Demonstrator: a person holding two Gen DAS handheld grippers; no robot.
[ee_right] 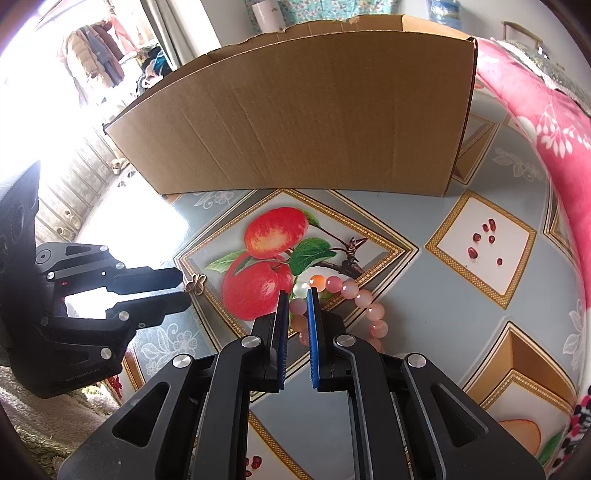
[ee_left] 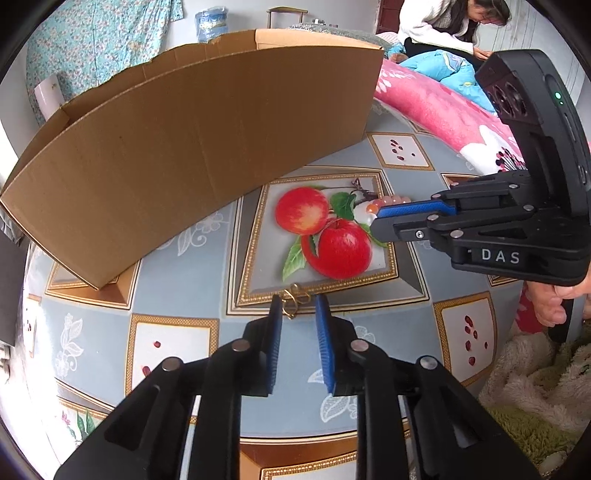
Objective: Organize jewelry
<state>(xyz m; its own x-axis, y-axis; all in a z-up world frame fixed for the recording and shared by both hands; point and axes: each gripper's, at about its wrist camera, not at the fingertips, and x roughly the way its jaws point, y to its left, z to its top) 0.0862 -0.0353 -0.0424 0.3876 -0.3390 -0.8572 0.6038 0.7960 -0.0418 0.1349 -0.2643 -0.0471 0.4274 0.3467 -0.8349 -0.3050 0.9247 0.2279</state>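
A small gold clover-shaped ornament (ee_left: 292,296) lies on the apple-print tablecloth (ee_left: 177,280). It sits between the tips of my left gripper (ee_left: 298,300), close to the left pad, and the pads do not press on it; the jaws stand open. The right wrist view shows the left gripper (ee_right: 185,288) with the gold ornament (ee_right: 195,283) at its tips. A pink bead bracelet (ee_right: 364,297) rests on the cloth, and my right gripper (ee_right: 297,293) is shut on its near-left beads. From the left wrist view, the right gripper (ee_left: 376,218) has bracelet beads (ee_left: 393,201) showing behind its tip.
A tall open cardboard box (ee_left: 184,147) (ee_right: 295,129) stands at the back of the table. A pink flowered blanket (ee_left: 436,107) (ee_right: 554,147) borders the right side. A hand (ee_left: 550,306) holds the right gripper. A person (ee_left: 443,26) sits far behind. Fuzzy fabric (ee_left: 535,387) lies lower right.
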